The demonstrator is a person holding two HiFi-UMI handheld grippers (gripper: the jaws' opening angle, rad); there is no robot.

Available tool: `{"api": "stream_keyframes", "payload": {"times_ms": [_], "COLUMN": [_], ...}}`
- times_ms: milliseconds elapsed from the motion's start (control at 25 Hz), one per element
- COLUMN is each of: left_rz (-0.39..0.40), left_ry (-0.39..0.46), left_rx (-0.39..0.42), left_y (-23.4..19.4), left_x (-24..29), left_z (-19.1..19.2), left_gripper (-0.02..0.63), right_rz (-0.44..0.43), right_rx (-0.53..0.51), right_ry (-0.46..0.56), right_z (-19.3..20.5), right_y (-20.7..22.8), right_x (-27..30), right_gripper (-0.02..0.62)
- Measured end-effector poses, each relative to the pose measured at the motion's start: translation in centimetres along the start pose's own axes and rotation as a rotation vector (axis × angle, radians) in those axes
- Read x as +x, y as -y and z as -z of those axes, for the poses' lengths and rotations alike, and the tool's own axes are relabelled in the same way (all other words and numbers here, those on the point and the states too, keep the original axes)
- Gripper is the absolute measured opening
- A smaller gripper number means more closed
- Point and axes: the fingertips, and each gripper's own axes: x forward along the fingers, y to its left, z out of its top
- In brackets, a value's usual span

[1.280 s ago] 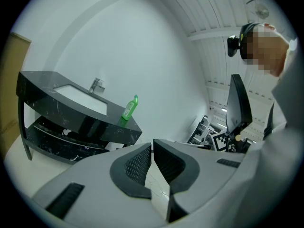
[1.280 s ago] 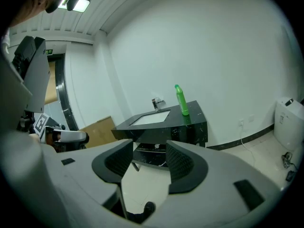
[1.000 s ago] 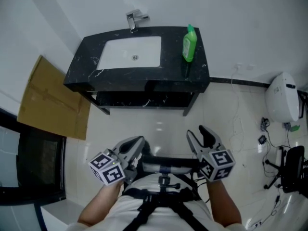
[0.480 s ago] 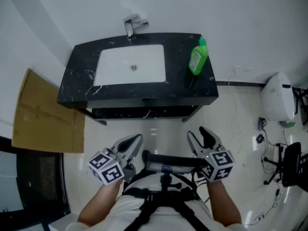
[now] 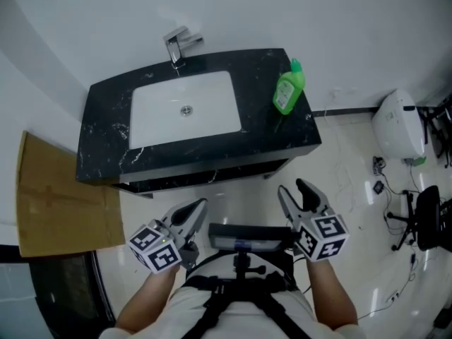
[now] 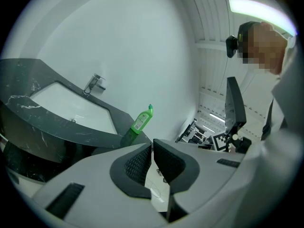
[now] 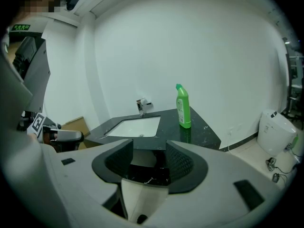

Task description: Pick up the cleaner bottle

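The green cleaner bottle point(image 5: 289, 90) stands upright on the black marble vanity point(image 5: 106, 147), near its back right corner and just to the right of the white basin point(image 5: 180, 108), with the faucet point(image 5: 176, 44) at the vanity's rear edge behind the basin. Nothing touches the bottle. Compared with a second ago, the vanity fills more of the head view and sits skewed, and the bottle appears lower and further right in the picture. Both grippers are still held low in front of the vanity, well apart from it and close to the person's body. The right gripper point(image 5: 295, 191) points toward the vanity's right half with its fingers spread and nothing between them. The left gripper point(image 5: 192, 214) has its fingers pressed together at the tips, holding nothing. A flattened cardboard sheet point(image 5: 56, 203) lies on the floor to the vanity's left.
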Motion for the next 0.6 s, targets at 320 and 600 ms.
{"api": "stream_keyframes", "payload": {"times_ms": [320,600], "left_rz": [-0.022,-0.066], "left_ry": [0.019,0.048], "left_rx": [-0.004,0.003], "left_y": [-1.8,-2.5], "left_x": [3.9,9.7], "left_z": [-2.1,-4.9], "left_gripper": [0.0,0.0], "right_rz": [0.027,-0.027], "right_rx": [-0.03,-0.076], "right_ry": [0.015,0.055], "right_z": [-2.5,-6.4], "right_y": [4.3,8.3], "right_x": [3.1,7.2], "right_gripper": [0.222,0.222]}}
